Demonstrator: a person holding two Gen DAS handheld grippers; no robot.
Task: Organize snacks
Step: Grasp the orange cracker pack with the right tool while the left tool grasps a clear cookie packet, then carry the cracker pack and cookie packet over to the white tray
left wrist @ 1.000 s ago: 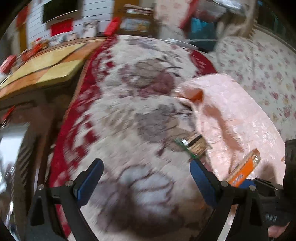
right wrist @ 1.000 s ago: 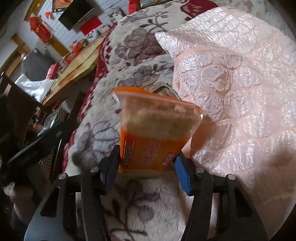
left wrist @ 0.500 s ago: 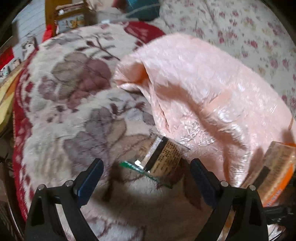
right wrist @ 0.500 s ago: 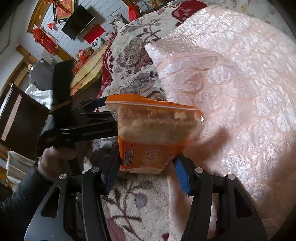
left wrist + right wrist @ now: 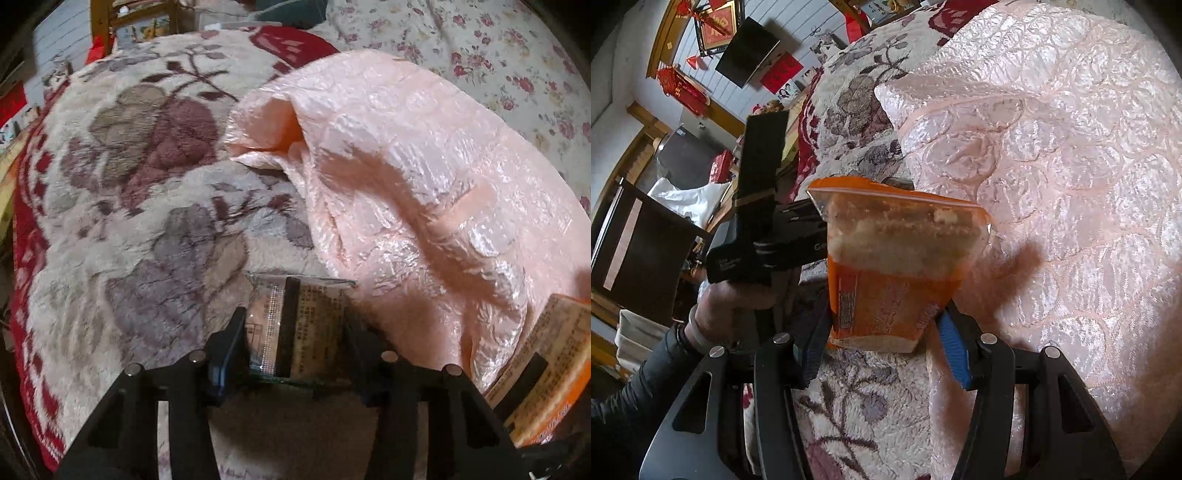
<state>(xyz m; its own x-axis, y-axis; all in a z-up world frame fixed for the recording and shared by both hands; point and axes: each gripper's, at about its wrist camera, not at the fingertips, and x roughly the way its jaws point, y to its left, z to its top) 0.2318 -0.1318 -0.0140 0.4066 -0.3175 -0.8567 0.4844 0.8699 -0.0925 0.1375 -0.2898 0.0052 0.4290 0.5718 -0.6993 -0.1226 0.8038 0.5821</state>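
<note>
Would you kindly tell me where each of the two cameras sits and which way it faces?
Left wrist: on the left gripper, looking steeply down at its green-edged snack packet on the floral blanket; only its fingers show.
Right wrist: on the right gripper, facing down past its orange snack packet; a hand and dark sleeve show.
Shared: orange packet, blanket, pink quilt.

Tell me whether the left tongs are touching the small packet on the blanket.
Touching. The left wrist view shows the left tongs, just closed, with both pads pressed on the small packet.
</note>
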